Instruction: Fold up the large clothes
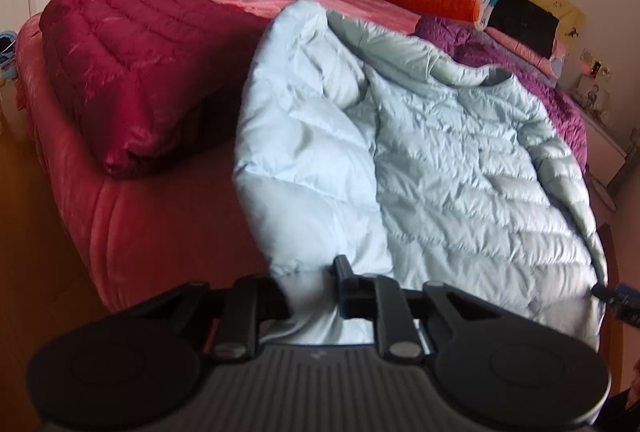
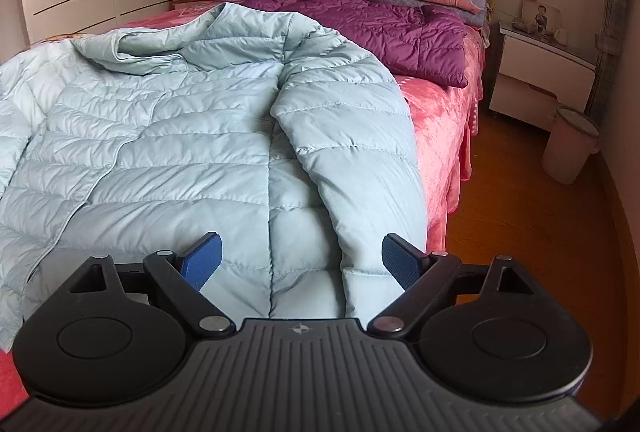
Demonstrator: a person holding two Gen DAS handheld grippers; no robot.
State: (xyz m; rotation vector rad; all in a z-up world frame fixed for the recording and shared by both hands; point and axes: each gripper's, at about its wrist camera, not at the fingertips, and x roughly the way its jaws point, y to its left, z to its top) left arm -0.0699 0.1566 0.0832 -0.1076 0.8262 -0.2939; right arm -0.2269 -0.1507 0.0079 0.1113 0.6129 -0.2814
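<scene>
While the left hand-held gripper (image 1: pixel 310 296) pinches the pale blue jacket (image 1: pixel 440 160) on the pink bed (image 1: pixel 160 232), the right (image 2: pixel 300 260) gapes.

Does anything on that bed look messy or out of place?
Mostly the light blue puffer jacket: it lies crumpled, one sleeve flopped across its front. A purple jacket sits bunched behind it.
</scene>
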